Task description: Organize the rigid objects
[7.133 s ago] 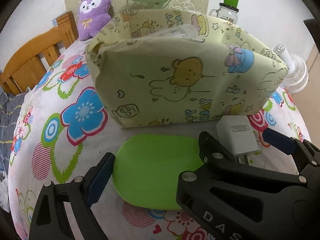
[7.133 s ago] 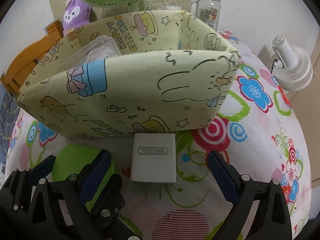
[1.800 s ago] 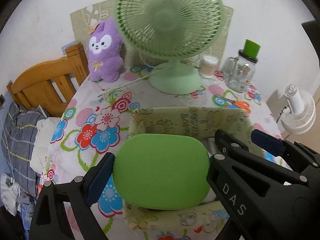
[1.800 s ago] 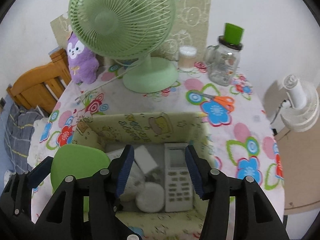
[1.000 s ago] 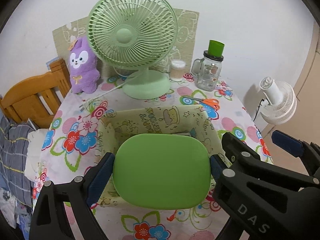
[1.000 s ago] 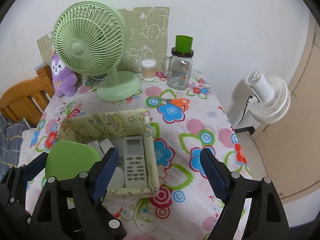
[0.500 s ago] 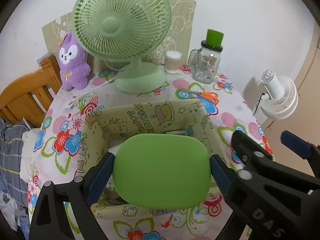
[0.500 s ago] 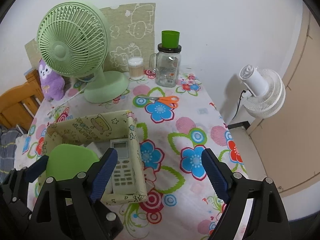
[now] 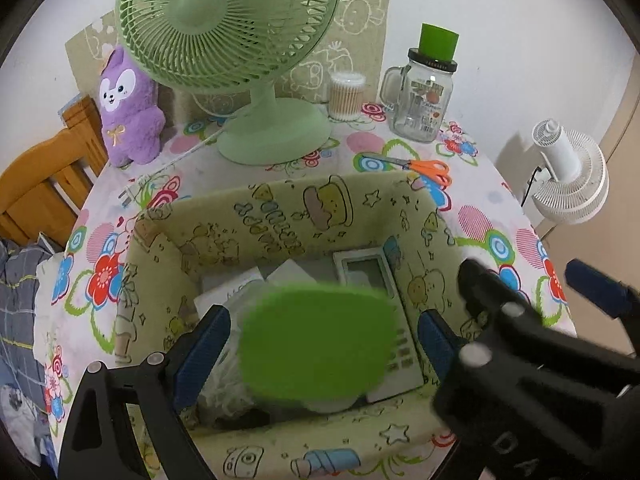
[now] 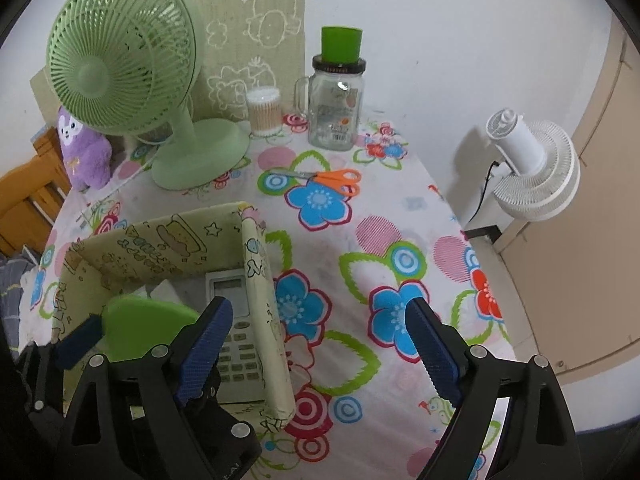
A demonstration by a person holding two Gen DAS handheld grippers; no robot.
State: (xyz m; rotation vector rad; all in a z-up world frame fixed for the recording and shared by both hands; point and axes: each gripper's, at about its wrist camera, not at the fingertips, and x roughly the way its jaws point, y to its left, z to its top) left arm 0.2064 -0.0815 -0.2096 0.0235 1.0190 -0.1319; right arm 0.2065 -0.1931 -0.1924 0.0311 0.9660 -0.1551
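Two handheld grippers hang over one landmark, the pale yellow fabric box [image 9: 280,216] printed with cartoon animals, which sits open-topped on the flower-patterned tablecloth [image 9: 500,220].

The left gripper [image 9: 324,316] points down into the box with its jaws released. The flat, bright green oval plastic piece [image 9: 316,344] shows motion-blurred between the blue pads, with a gap on each side, so neither pad presses on it. It is over the inside of the box; whether it already rests on the contents I cannot tell.

Beneath it in the box lie a white remote control [image 9: 360,268] along the right wall, some white boxy items [image 9: 232,288] toward the left wall, and crinkled clear plastic [image 9: 224,384] at the near left corner.

The right gripper [image 10: 317,306] is at the box's right wall. Its jaws have just been opening and stand wide. One finger is over the remote inside the box, the other out over the tablecloth, and nothing is held between them.

Beyond the box's far wall stand a pale green desk fan [image 9: 228,20], a purple plush animal [image 9: 128,112], a small tub of cotton swabs [image 9: 346,96] and a glass handled jar with a green cap [image 9: 424,96]. Orange-handled scissors [image 9: 428,168] lie just behind the box's far right corner. A wooden chair [image 9: 40,184] is well left of the box and a white floor fan [image 9: 568,176] well right of it.
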